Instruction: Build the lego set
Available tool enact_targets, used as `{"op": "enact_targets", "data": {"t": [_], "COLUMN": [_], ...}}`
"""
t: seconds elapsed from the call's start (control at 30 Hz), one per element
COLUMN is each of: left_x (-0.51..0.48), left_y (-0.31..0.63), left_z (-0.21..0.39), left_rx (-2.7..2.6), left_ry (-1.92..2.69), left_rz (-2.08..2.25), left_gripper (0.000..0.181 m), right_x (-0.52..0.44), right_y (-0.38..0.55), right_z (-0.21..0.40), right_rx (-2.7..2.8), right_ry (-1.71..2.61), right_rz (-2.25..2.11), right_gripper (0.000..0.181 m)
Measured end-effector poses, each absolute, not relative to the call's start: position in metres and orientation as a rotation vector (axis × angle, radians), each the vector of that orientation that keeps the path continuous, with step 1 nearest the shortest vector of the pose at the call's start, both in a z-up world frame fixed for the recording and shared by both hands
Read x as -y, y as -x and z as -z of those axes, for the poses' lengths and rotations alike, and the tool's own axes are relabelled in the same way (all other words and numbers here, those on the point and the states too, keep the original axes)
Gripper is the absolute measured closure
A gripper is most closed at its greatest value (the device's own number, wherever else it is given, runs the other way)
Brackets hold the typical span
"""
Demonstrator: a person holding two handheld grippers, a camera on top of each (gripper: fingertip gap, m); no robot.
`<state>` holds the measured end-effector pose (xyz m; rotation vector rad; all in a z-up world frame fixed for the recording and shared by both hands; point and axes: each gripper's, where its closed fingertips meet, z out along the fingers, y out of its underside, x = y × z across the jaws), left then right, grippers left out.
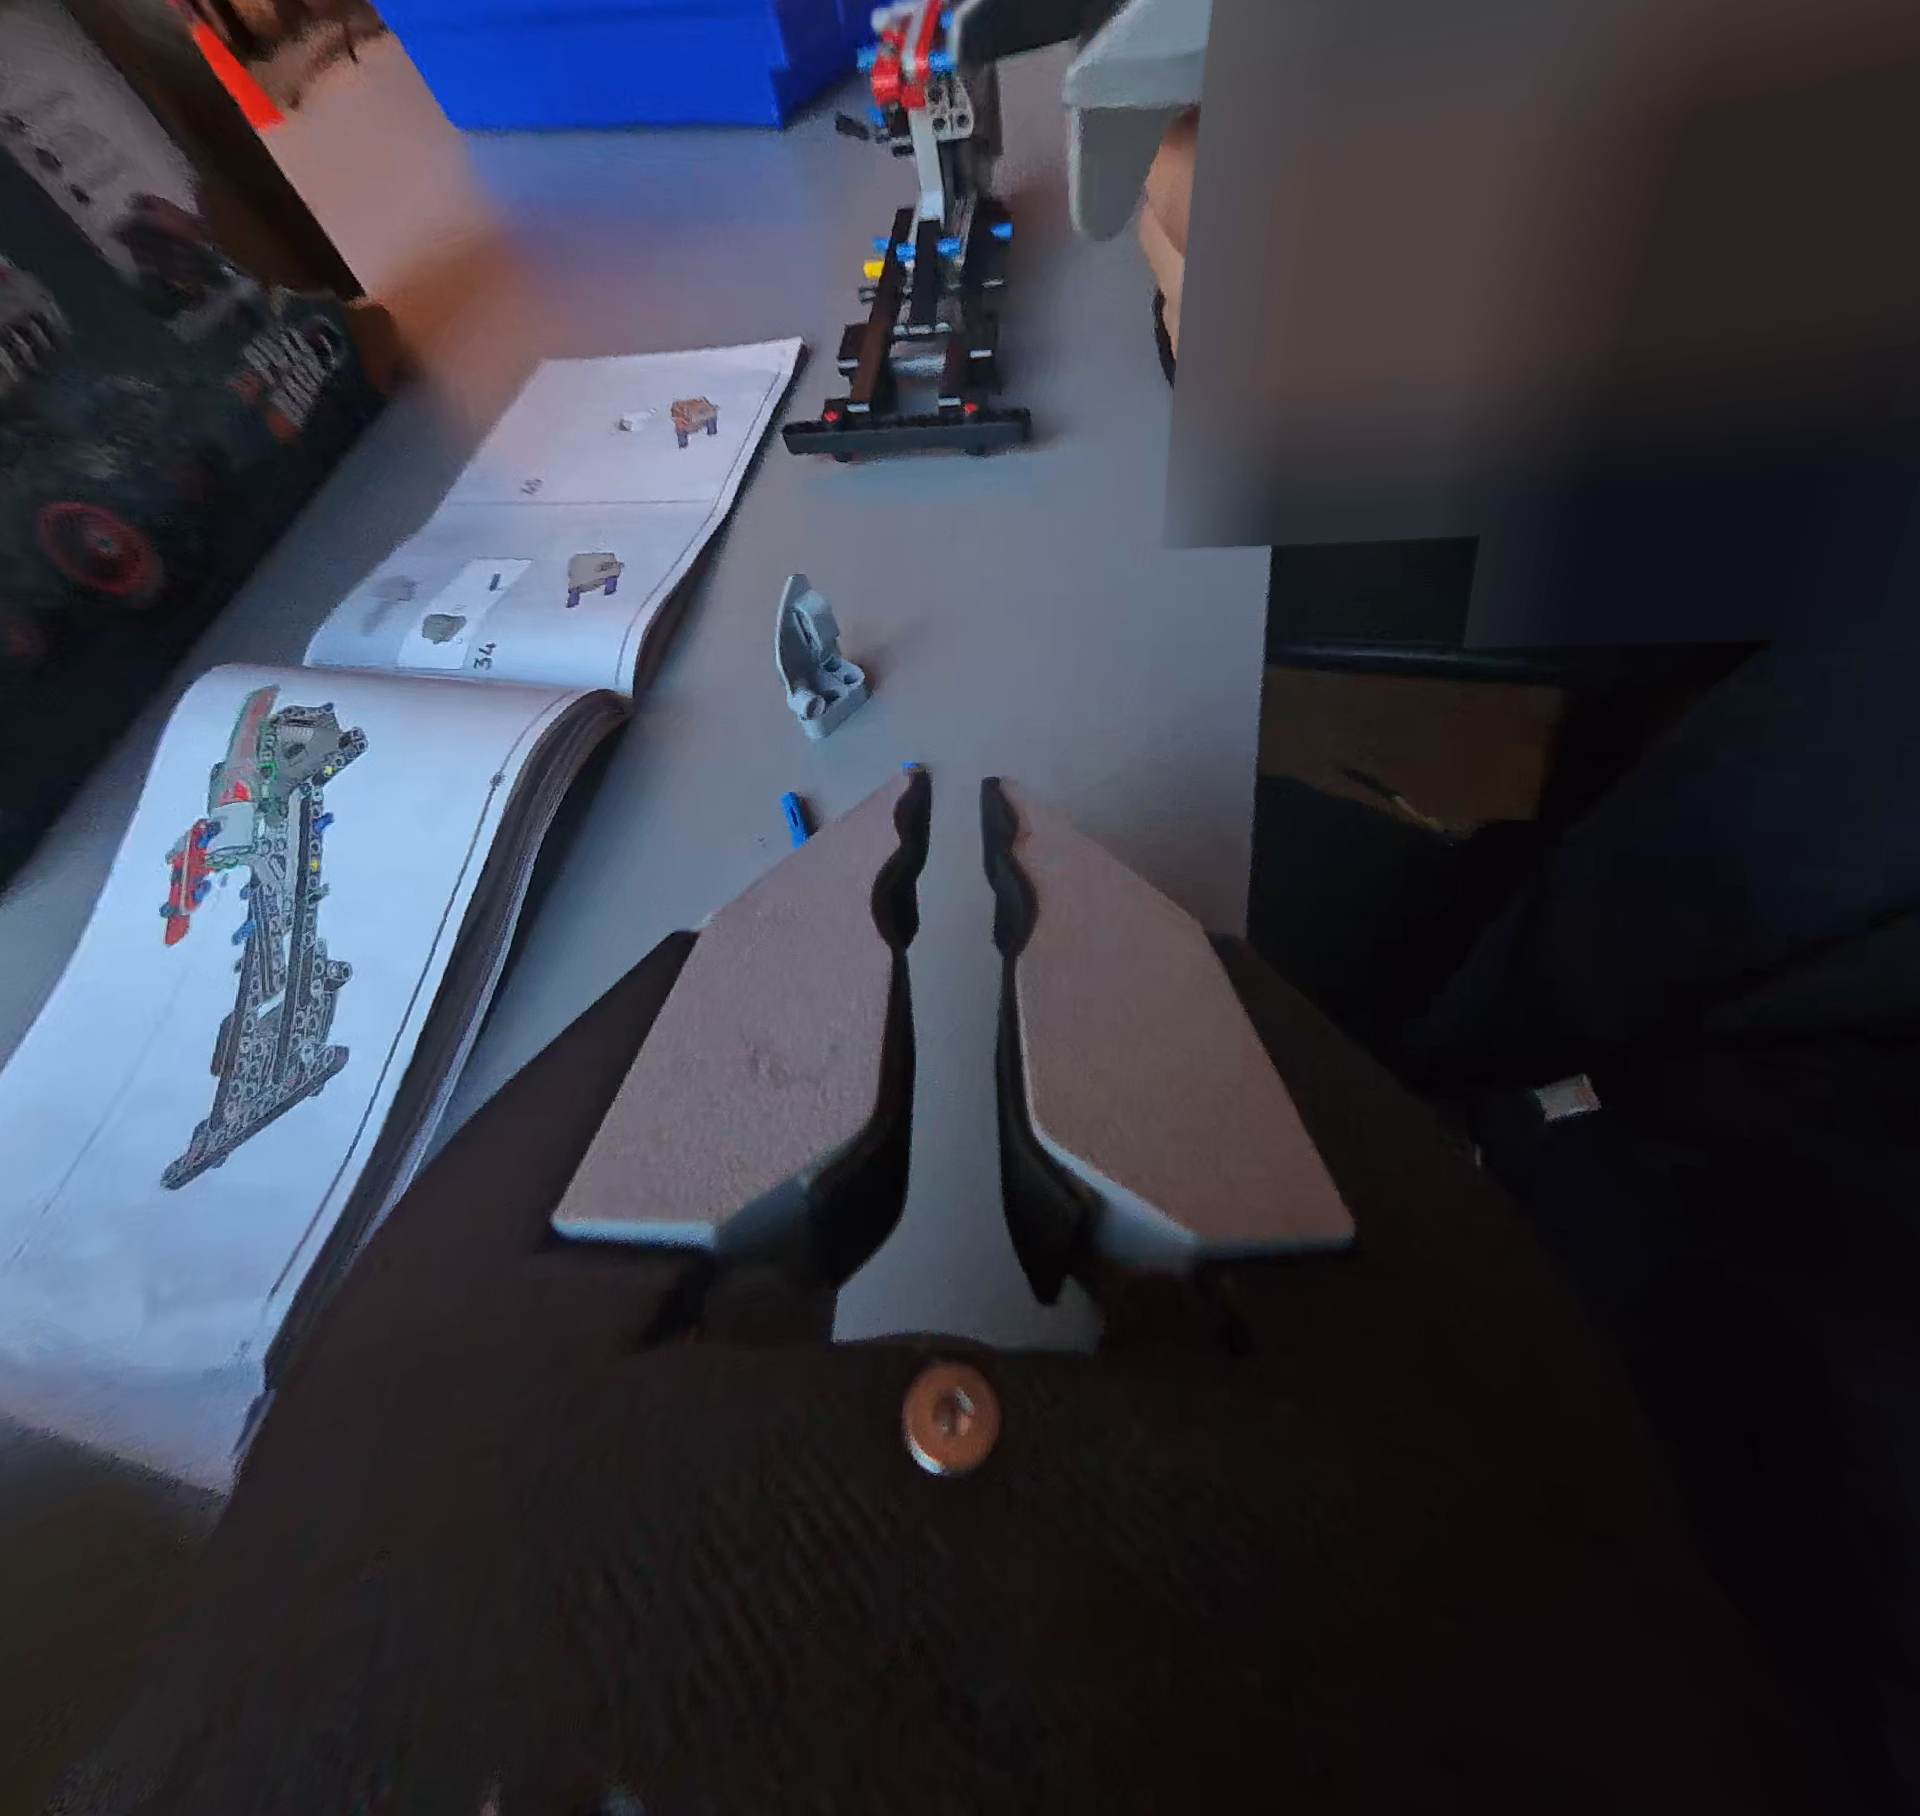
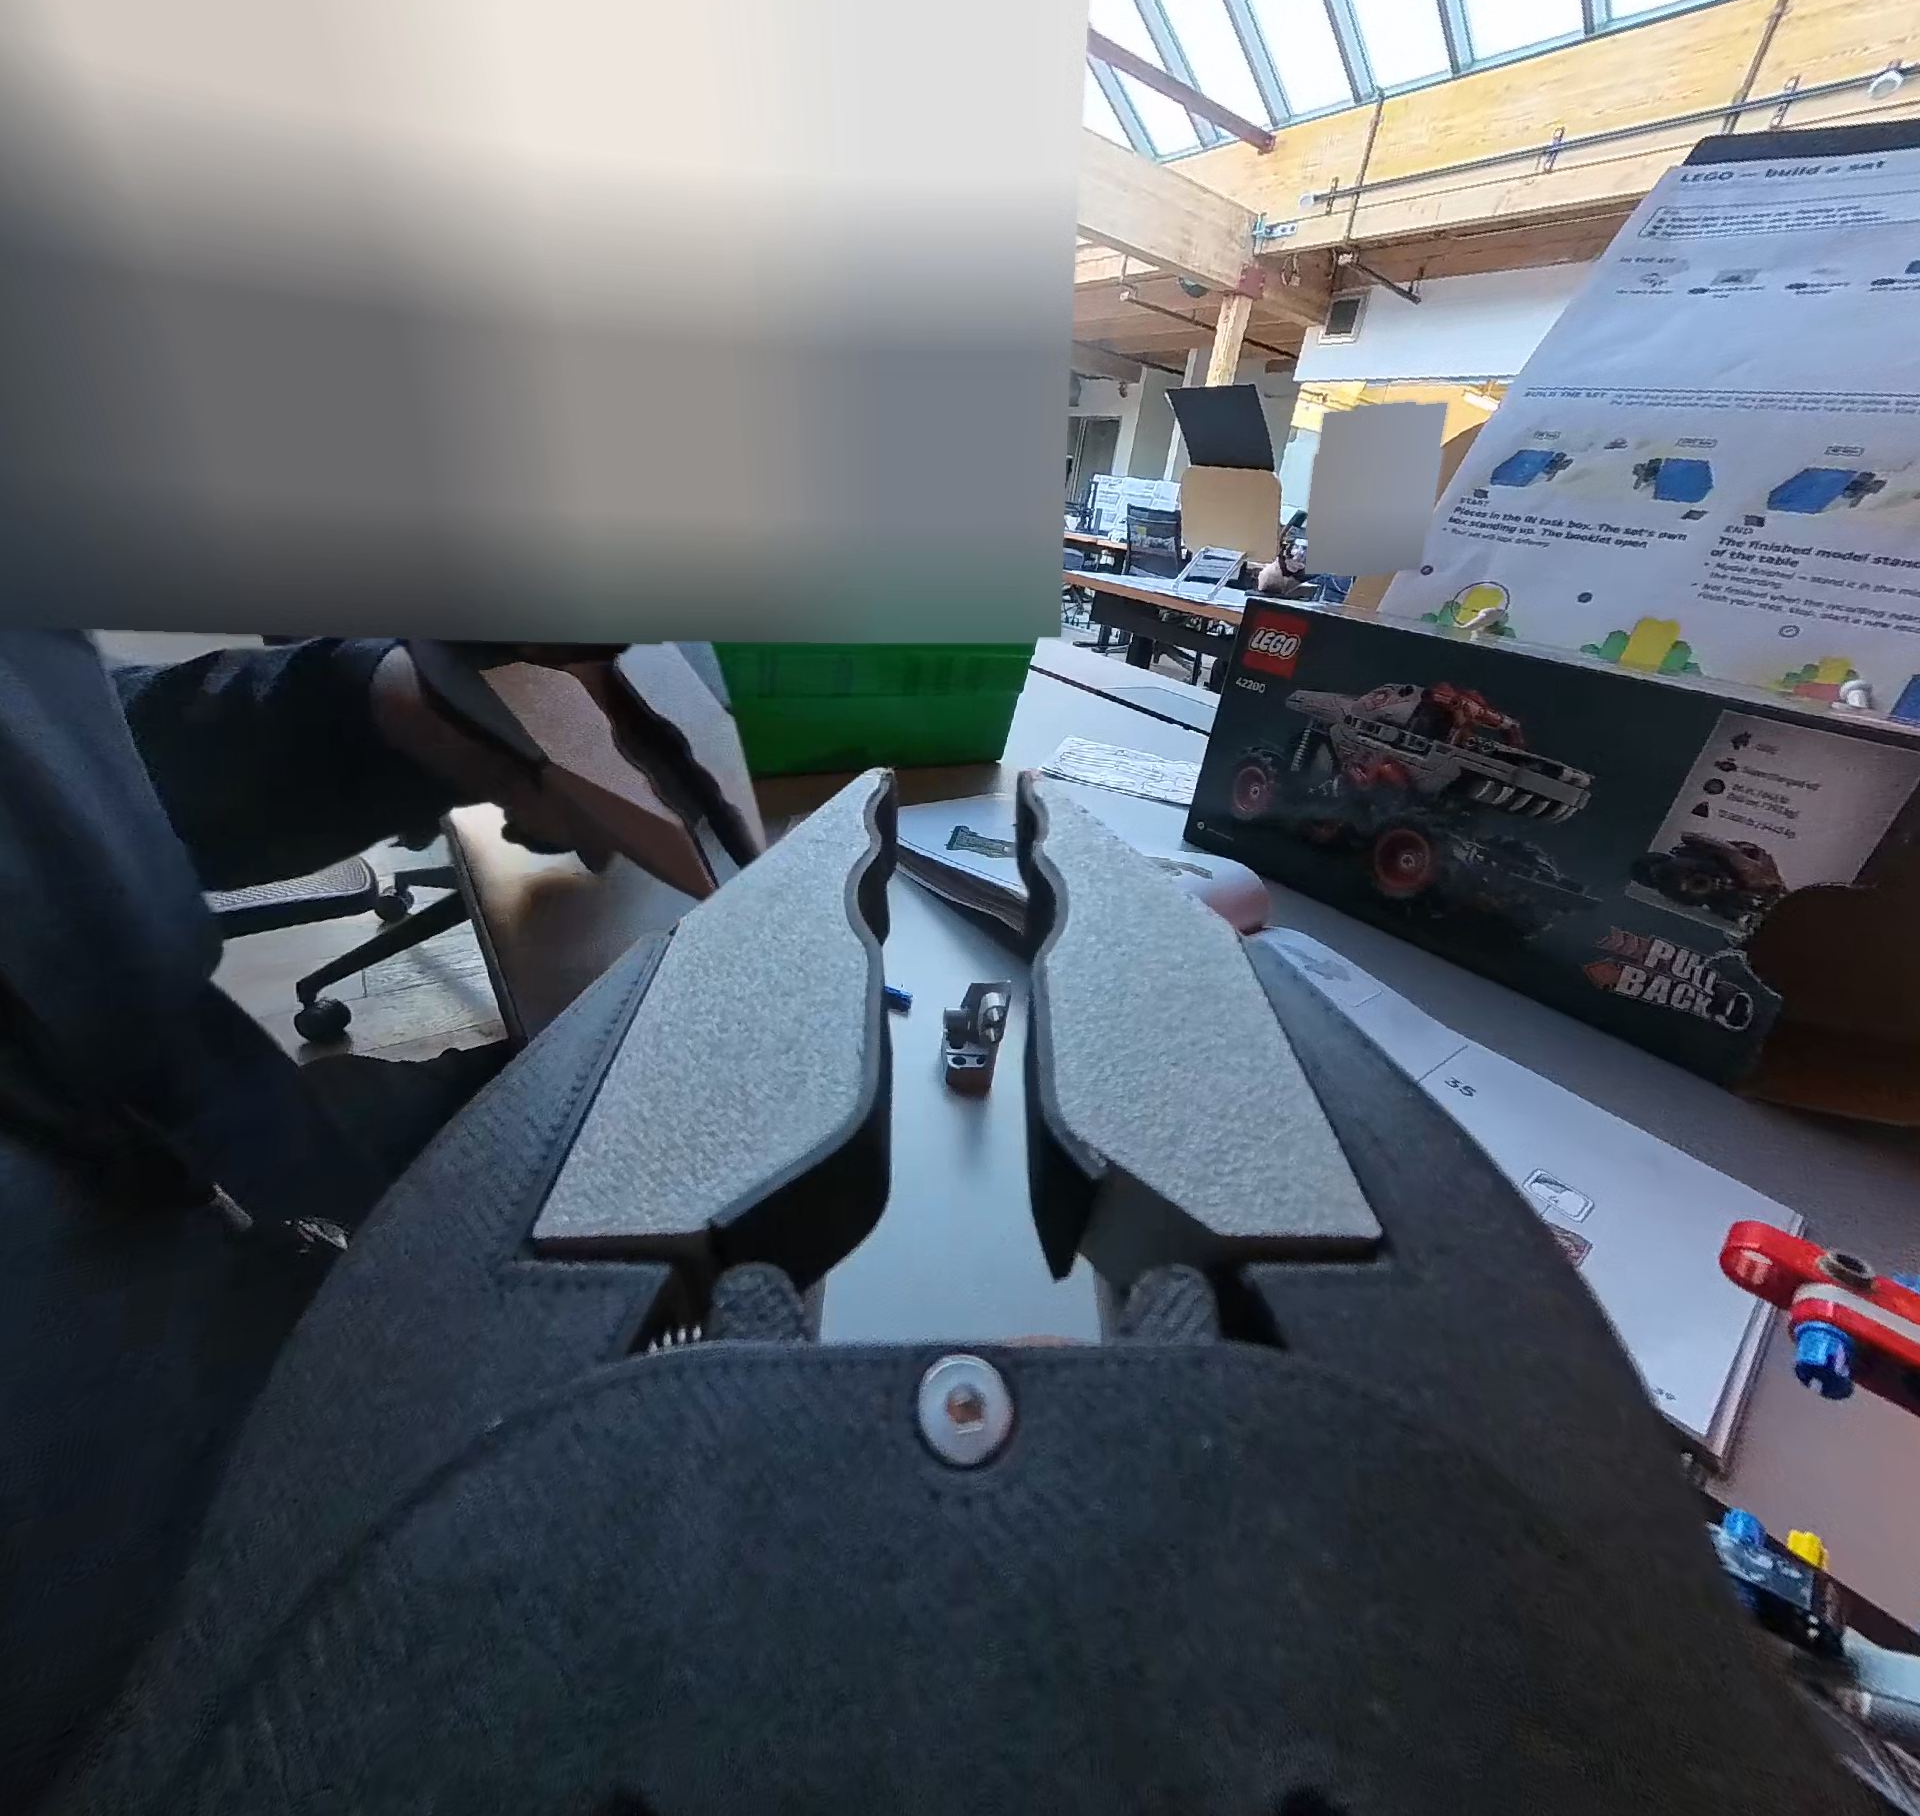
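Pins: we had the left gripper (image 1: 954,779), jaws slightly parted and empty, nearest the blue pin (image 1: 794,817); grey piece (image 1: 821,660) just beyond, table's near edge.

Booklet (image 1: 395,686) left of loose part (image 1: 818,660); model (image 1: 914,312) behind part; bin (image 1: 623,0) behind model.

A large smooth blur patch is covering the upper right of the left wrist view and the upper left of the right wrist view. In the left wrist view the far blue plastic bins (image 1: 623,10) are blurring and running off the top edge, and the dark printed cardboard box (image 1: 135,478) is smearing past the left edge. In the right wrist view the red, blue and black brick assembly (image 2: 1829,1330) is being cut off by the right edge, and the left hand-held gripper (image 2: 665,790) is blurring, its jaw gap unreadable there.
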<state>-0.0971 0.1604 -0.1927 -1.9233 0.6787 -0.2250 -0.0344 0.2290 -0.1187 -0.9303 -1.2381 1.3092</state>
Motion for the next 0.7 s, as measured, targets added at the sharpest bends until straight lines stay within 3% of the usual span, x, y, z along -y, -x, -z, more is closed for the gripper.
{"op": "enact_targets", "data": {"t": [0.13,0.37,0.7], "left_x": [-0.146,-0.132,-0.133], "left_y": [0.095,0.096,0.109], "left_z": [0.176,0.159,0.158], "left_rx": [-0.693,-0.833,-0.853], "left_ry": [1.778,1.548,1.499], "left_rz": [0.268,0.254,0.161], "left_gripper": [0.181,0.181,0.180], "right_x": [-0.229,-0.241,-0.248], "right_y": [0.040,0.060,0.085], "right_z": [0.123,0.149,0.155], "right_rx": [1.272,1.443,1.544], "right_ry": [0.967,1.082,0.994], "right_rz": [-1.304,-1.137,-1.006], "right_gripper": [0.158,0.125,0.129]}}
